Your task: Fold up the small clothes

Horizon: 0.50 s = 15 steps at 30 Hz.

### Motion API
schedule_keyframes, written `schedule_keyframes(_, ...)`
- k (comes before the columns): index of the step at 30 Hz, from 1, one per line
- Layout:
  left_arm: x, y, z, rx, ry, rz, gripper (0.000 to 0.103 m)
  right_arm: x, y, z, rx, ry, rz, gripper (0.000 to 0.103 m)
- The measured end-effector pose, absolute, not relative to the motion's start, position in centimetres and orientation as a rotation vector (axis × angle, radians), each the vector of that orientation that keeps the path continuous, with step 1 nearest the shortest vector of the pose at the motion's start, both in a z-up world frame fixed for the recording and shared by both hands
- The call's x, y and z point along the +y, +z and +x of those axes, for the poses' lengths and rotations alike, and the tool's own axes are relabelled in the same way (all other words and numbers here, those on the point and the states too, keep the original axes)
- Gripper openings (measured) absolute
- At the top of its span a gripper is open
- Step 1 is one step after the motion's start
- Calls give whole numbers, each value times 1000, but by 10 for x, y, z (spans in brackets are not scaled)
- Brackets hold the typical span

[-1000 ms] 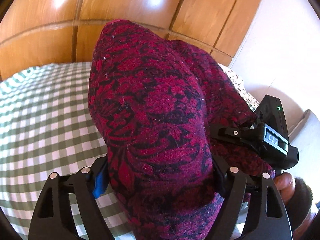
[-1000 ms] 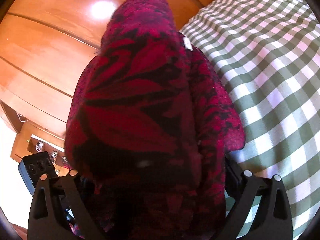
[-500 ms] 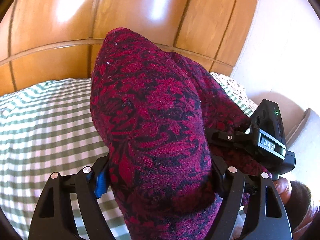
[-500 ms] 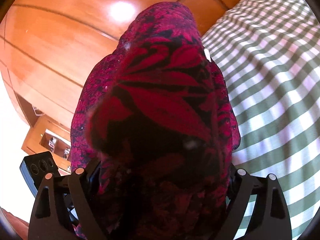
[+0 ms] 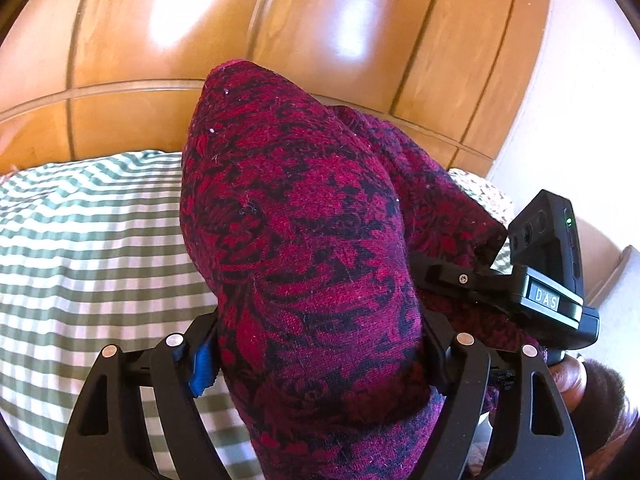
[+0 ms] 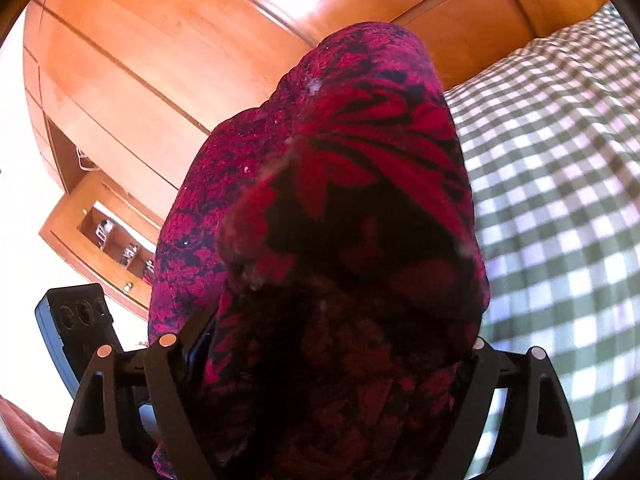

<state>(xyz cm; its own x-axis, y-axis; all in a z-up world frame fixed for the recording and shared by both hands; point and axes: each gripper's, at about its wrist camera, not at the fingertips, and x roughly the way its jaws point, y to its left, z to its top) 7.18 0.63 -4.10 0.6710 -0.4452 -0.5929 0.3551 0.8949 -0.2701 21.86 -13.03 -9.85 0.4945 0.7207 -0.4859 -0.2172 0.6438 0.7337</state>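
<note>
A dark red garment with a black floral pattern (image 5: pixel 304 240) fills the middle of both views and drapes over the fingers. My left gripper (image 5: pixel 316 360) is shut on the garment; the cloth bulges up between its black fingers. My right gripper (image 6: pixel 332 352) is shut on the same garment (image 6: pixel 360 208), which hides its fingertips. The right gripper's body (image 5: pixel 548 280) shows at the right of the left wrist view, close beside the left one. Both hold the cloth raised above the bed.
A bed with a green and white checked sheet (image 5: pixel 80 248) lies below, also in the right wrist view (image 6: pixel 560 184). A glossy wooden headboard (image 5: pixel 280 40) rises behind. A wooden shelf unit (image 6: pixel 108 232) stands at the left. A white wall (image 5: pixel 592 120) is at right.
Both grippers have tilted upward with the garment still held; more headboard and less bed show. The grip is unchanged.
</note>
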Motion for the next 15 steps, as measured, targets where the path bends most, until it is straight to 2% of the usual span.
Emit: schedule_keyframes(15, 11, -51, 173, 649, -315, -112, 78, -59, -111, 333, 877, 610, 528, 83)
